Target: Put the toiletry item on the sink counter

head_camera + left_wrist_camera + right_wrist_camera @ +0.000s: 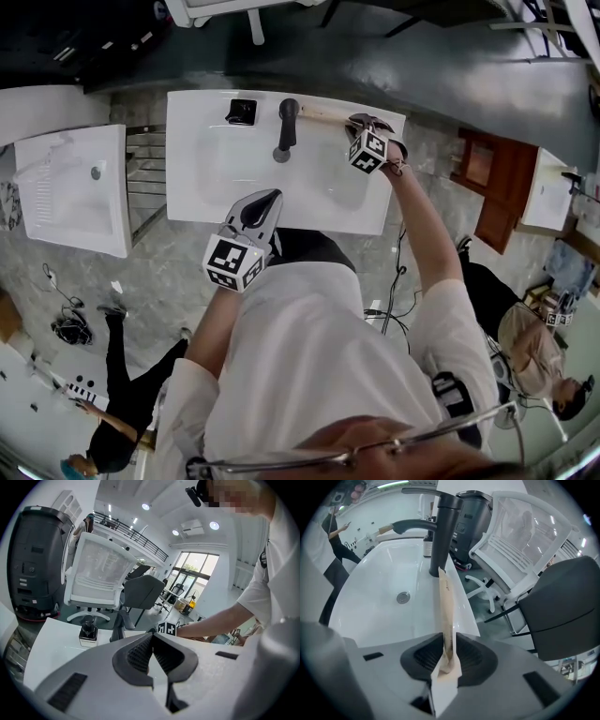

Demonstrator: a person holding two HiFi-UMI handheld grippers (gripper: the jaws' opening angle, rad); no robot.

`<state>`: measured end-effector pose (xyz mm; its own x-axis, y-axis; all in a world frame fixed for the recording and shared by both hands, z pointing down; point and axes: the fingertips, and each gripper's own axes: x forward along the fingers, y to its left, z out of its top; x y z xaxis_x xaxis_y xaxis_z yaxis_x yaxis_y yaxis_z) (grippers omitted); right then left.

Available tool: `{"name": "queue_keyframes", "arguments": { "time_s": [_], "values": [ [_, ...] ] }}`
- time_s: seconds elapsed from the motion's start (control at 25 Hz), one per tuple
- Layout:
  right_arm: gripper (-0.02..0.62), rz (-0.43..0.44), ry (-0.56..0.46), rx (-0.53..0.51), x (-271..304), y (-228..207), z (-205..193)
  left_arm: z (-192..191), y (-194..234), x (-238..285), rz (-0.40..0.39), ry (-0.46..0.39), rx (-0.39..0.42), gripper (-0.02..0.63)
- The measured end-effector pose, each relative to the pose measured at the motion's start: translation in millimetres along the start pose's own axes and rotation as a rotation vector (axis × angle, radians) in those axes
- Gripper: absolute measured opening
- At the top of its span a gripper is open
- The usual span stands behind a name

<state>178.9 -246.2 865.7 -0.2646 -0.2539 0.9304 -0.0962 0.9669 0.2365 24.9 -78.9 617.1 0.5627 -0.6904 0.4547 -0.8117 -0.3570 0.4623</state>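
A flat beige toiletry tube (pixel 446 606) lies on edge along the back rim of the white sink counter (pixel 206 204), its far end by the black faucet (pixel 440 531). In the head view the tube (pixel 323 114) runs from the faucet (pixel 286 127) to my right gripper (pixel 361 122). The right gripper (pixel 449 639) stands open with the tube's near end between its pads, a thin gap on each side. My left gripper (pixel 262 199) hovers over the counter's front edge. Its jaws (pixel 152 637) are shut and hold nothing.
A black soap dispenser (pixel 241 112) stands left of the faucet. The basin's drain (pixel 403 597) lies below the spout. A second white basin (pixel 75 187) and a metal rack (pixel 145 178) stand to the left, a wooden cabinet (pixel 492 183) to the right. Office chairs (pixel 525 541) stand behind the counter.
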Motion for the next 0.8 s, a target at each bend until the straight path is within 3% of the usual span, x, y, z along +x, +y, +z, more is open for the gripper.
{"name": "queue_keyframes", "arguments": {
  "time_s": [0.4, 0.8],
  "values": [
    [0.191, 0.044, 0.002, 0.084, -1.1, 3.5, -0.2, 2.0, 10.1, -4.2, 0.017, 0.003, 0.003, 0.005],
    [0.213, 0.057, -0.015, 0.111, -10.9, 7.1, 6.5, 8.0, 10.4, -2.1, 0.004, 0.004, 0.020, 0.005]
  ]
}}
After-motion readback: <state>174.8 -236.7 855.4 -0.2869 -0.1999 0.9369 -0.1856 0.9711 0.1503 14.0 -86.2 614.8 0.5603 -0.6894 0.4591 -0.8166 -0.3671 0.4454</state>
